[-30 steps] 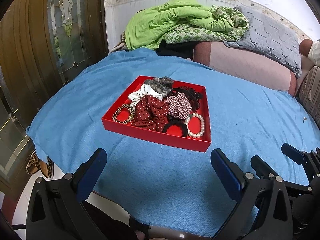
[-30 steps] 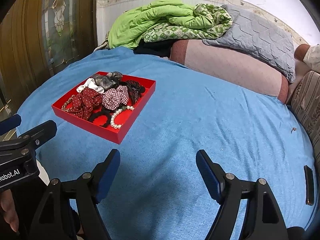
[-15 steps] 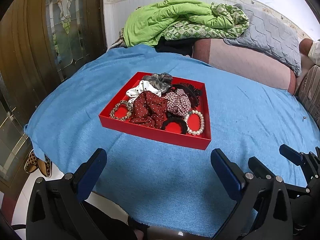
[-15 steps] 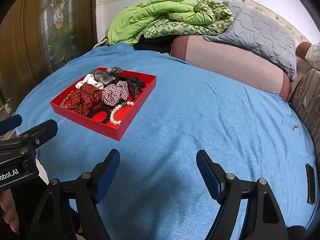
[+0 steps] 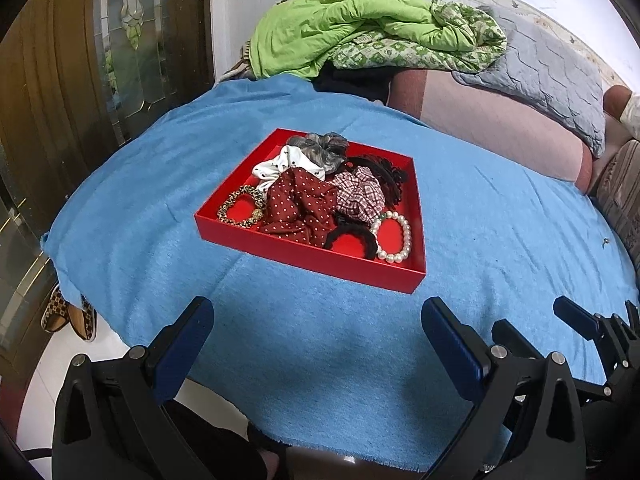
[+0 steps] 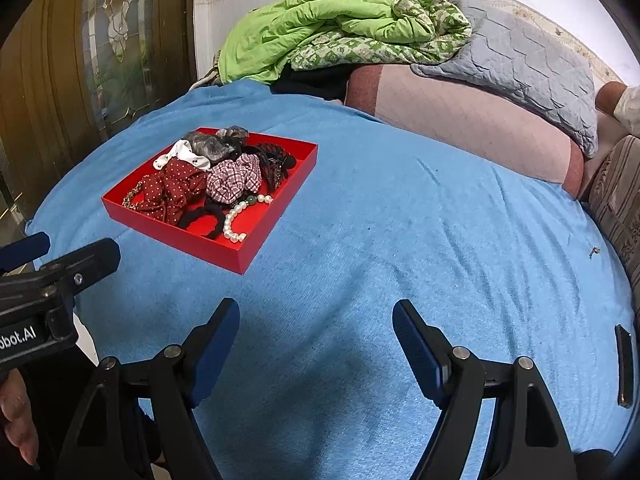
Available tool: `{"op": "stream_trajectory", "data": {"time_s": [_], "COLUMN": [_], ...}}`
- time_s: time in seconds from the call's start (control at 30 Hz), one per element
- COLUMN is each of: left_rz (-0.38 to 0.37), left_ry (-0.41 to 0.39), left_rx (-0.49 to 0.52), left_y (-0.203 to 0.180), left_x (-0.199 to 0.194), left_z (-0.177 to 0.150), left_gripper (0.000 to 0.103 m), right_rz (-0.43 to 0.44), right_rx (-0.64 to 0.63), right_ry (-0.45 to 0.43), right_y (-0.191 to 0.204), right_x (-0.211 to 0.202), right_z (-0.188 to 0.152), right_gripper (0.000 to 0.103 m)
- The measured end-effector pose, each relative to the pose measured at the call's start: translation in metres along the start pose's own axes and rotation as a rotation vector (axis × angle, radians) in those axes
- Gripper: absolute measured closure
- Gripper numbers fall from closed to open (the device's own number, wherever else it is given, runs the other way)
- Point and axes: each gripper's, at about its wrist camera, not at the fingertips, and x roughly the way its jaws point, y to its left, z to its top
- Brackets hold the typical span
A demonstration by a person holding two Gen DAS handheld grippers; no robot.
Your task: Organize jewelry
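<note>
so the table (image 5: 280,344) has a blue cloth (image 5: 500,240) over it, with a red tray (image 5: 320,258) sitting left of middle and some small dark thing (image 6: 625,364) by the right edge

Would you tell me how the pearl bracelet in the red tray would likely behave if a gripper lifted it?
The pearl bracelet would probably droop, being strung beads. Its glossy round pearls may slip between fingers. It touches the black hair tie, which might drag along.
</note>
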Motion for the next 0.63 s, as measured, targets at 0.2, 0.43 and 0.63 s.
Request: {"op": "stream_trajectory", "data": {"time_s": [0.2,0.43,0.63], "left_rz": [0.027,0.035,0.024], "left_ry": [0.004,-0.011,-0.029], "left_rx": [-0.011,0.031,0.097], "left_y": [0.003,-0.013,-0.047], "left_x": [0.002,0.000,0.001], "left_z": [0.003,0.010,0.019], "left_gripper": [0.000,0.000,0.000], "right_rz": [0.009,0.033,0.031], "right_rx": [-0.004,0.030,0.091], "right_ry": [-0.005,-0.004,-0.009], "right_y": [0.002,-0.008,-0.036], "right_x": [-0.002,-0.002,-0.004], "right_z": [0.000,0.001,0.002], "right_gripper": [0.020,0.020,0.020]}}
